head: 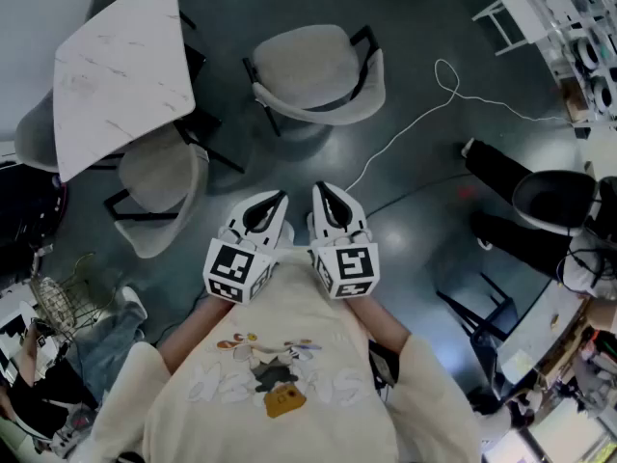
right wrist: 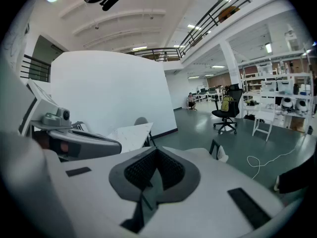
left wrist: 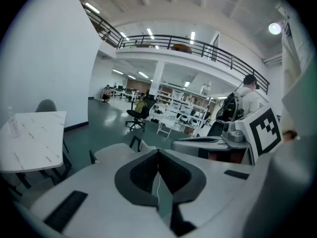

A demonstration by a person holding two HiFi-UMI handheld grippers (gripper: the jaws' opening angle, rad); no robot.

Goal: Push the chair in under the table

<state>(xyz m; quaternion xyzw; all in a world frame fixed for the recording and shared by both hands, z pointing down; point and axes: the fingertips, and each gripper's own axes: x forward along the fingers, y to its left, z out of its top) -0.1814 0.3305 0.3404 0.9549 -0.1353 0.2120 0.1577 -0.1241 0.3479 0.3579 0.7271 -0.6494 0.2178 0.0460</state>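
A light grey chair (head: 318,75) with black legs stands out on the dark floor, apart from the white marble-topped table (head: 120,66) at the upper left. A second grey chair (head: 159,186) sits partly under the table's near edge. My left gripper (head: 267,208) and right gripper (head: 331,204) are side by side close to my chest, both shut and empty, short of the free chair. In the left gripper view its shut tips (left wrist: 158,155) point over the chair's back (left wrist: 116,150), with the table (left wrist: 32,138) at left. The right gripper view shows shut tips (right wrist: 157,155), table (right wrist: 131,133) and chair (right wrist: 218,152).
A white cable (head: 424,114) snakes over the floor right of the chair. A black office chair (head: 554,196) and a desk stand at the right, a white rack (head: 511,13) at the top right. A wire basket (head: 58,302) and a seated person's legs (head: 106,326) are at the lower left.
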